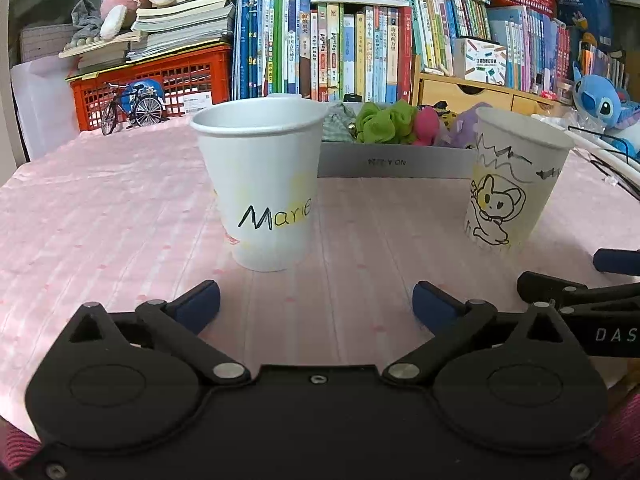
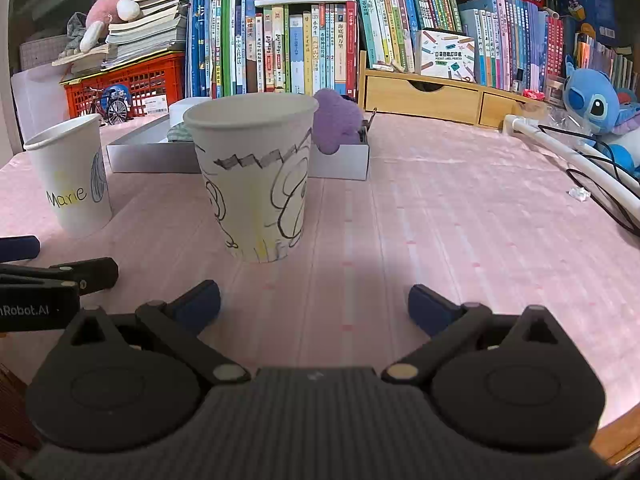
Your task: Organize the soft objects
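A shallow white box (image 1: 400, 164) (image 2: 152, 158) stands mid-table and holds soft items: green scrunchies (image 1: 384, 122), a pink piece (image 1: 426, 124), a checked cloth (image 1: 338, 124) and a purple plush (image 2: 336, 124). In front of it stand two upright paper cups, one lettered "Marie" (image 1: 260, 184) (image 2: 70, 176) and one with a cartoon drawing (image 1: 516, 180) (image 2: 252, 176). My left gripper (image 1: 316, 304) is open just short of the Marie cup, with nothing between its fingers. My right gripper (image 2: 314, 304) is open and empty, close in front of the drawn cup.
A pink cloth (image 2: 460, 208) covers the table. Behind it are rows of books, an orange crate (image 1: 160, 84), a toy bicycle (image 1: 132, 108) and wooden drawers (image 2: 424, 96). A blue plush (image 2: 596, 104), a white tube (image 2: 560, 148) and black cable lie at the right edge.
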{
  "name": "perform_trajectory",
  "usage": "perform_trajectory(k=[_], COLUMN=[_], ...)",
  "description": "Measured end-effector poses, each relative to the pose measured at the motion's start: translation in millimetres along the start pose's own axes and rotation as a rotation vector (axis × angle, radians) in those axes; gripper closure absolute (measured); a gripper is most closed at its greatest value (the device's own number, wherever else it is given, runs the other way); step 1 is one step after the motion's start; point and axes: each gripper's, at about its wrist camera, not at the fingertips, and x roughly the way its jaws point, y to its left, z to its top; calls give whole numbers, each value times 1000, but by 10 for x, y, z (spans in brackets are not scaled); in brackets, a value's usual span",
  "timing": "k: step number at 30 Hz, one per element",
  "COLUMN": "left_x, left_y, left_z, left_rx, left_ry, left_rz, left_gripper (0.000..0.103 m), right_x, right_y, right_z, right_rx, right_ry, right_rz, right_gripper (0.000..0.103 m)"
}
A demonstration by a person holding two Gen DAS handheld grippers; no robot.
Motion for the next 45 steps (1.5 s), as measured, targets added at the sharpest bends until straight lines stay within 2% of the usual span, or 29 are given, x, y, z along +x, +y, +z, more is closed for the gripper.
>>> perform_trajectory(k=[45], left_x=[31], left_y=[5], left_z=[9], left_rx=[9], left_ry=[6], left_rz=[-2], left_gripper=[0], right_x=[5], right_y=[8], right_z=[3], right_rx=[0], right_ry=[1], right_rz=[-1], right_gripper=[0])
